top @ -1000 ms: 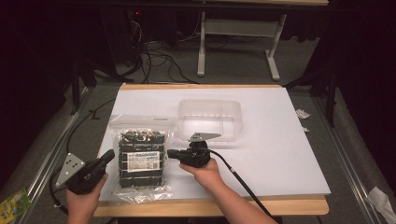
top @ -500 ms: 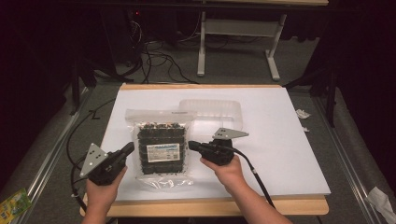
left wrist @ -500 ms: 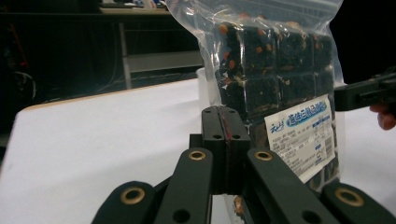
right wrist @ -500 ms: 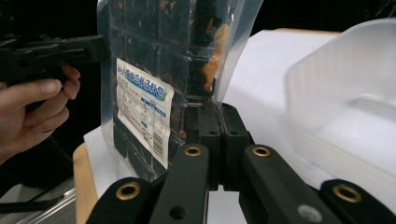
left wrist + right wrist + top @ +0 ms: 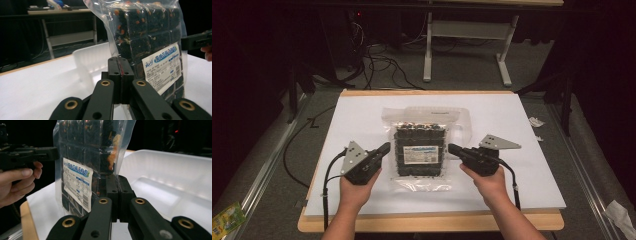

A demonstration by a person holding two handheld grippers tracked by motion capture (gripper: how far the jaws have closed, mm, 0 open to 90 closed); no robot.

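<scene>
Mid-frame, the left gripper and right gripper are each pinching a side edge of the snack bag, jaws pressed together. A clear tub is sitting just behind it on the white table.

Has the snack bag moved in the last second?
Yes. The snack bag, pinched by both grippers, has shifted right across the table and now hides part of the clear tub.

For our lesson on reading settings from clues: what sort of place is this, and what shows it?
Probably a lab or recording workspace, not a home: a white-covered table, loose cables on grey carpet, a bare desk frame in a dark room, and a hand-held gripper trailing a cable.
</scene>
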